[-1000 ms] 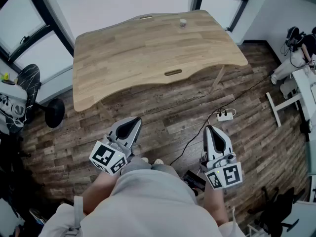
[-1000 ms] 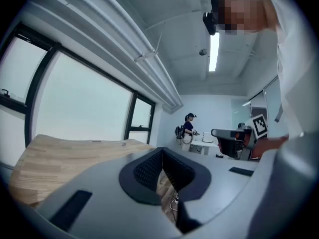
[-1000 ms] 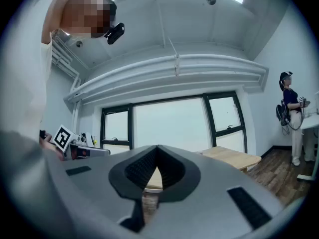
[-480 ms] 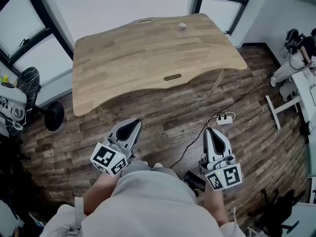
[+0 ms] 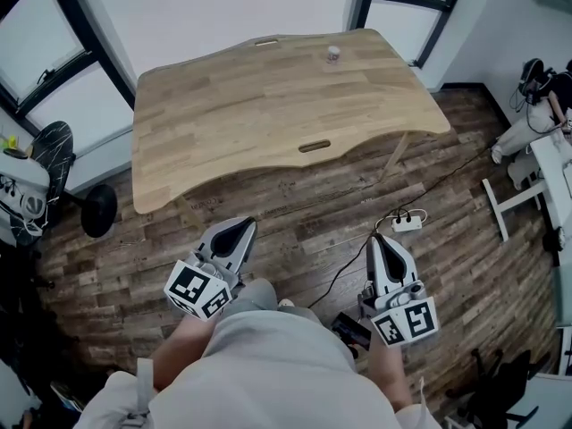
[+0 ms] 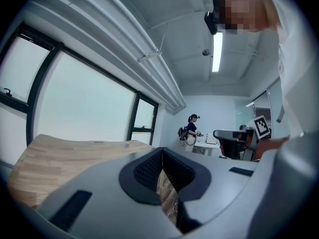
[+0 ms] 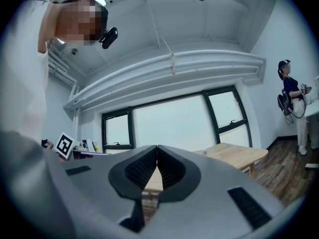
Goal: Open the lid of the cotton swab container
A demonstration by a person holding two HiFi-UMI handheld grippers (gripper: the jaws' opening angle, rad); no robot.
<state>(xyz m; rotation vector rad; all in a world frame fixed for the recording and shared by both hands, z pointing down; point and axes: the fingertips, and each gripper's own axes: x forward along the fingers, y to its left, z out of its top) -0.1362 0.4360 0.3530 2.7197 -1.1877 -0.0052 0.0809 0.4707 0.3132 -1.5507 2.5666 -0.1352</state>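
Observation:
The cotton swab container is a small pale round pot standing near the far edge of the wooden table, right of centre. Both grippers hang low over the floor, in front of the person's body and well short of the table. My left gripper is shut with nothing in it, and its dark pads meet in the left gripper view. My right gripper is also shut and empty, its pads together in the right gripper view. Both point toward the table.
A white power strip and its black cable lie on the wood floor by the table's right leg. A black round stool base stands at the left. Another person stands by a white desk at the right.
The table and the container sit slightly lower in the head view than a second ago. Both grippers stay shut and have hardly moved.

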